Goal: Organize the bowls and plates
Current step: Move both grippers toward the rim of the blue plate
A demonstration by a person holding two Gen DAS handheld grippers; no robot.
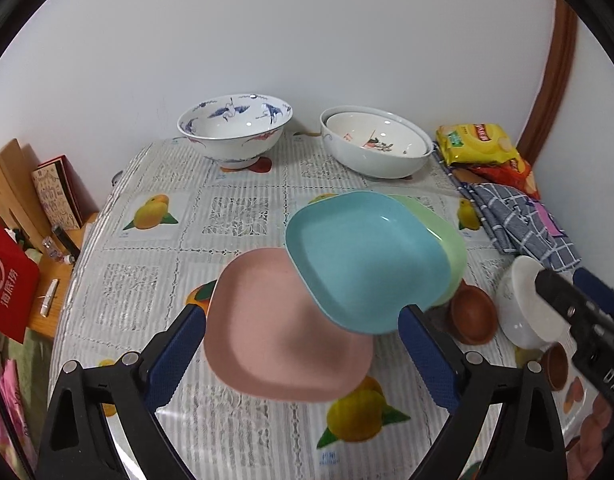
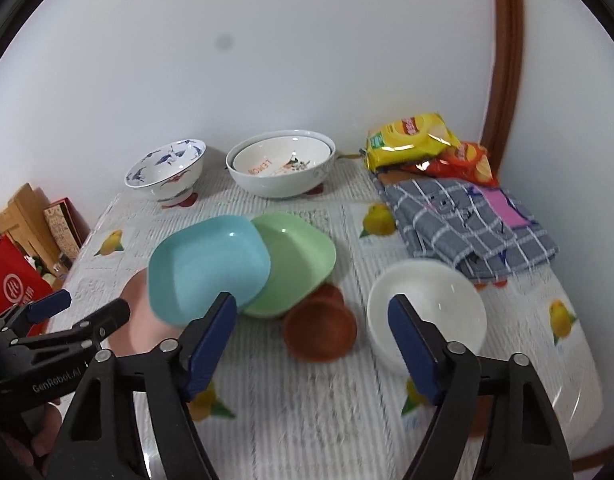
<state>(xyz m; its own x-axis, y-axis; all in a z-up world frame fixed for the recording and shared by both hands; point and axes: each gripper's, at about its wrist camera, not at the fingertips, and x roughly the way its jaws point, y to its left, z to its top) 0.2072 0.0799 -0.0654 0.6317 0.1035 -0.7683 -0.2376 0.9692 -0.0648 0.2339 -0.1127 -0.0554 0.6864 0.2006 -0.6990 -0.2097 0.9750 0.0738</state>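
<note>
- "GenRobot.AI" in white on the left gripper [image 2: 63,308] body
- "DAS" on the right gripper [image 1: 587,292] body
- "LEMON", seen upside down, inside the nested white bowl [image 2: 281,160]

Glazed, glossy ceramic: crane-painted bowl [image 1: 235,128] and small white bowl [image 2: 427,314]. Smooth, semi-matt plastic: blue plate [image 1: 367,260], green plate [image 2: 295,260], pink plate [image 1: 283,332]. Woven checked cloth [image 2: 471,228]; shiny foil snack bag [image 2: 411,140]; glossy plastic-covered tablecloth [image 1: 235,216].
</note>
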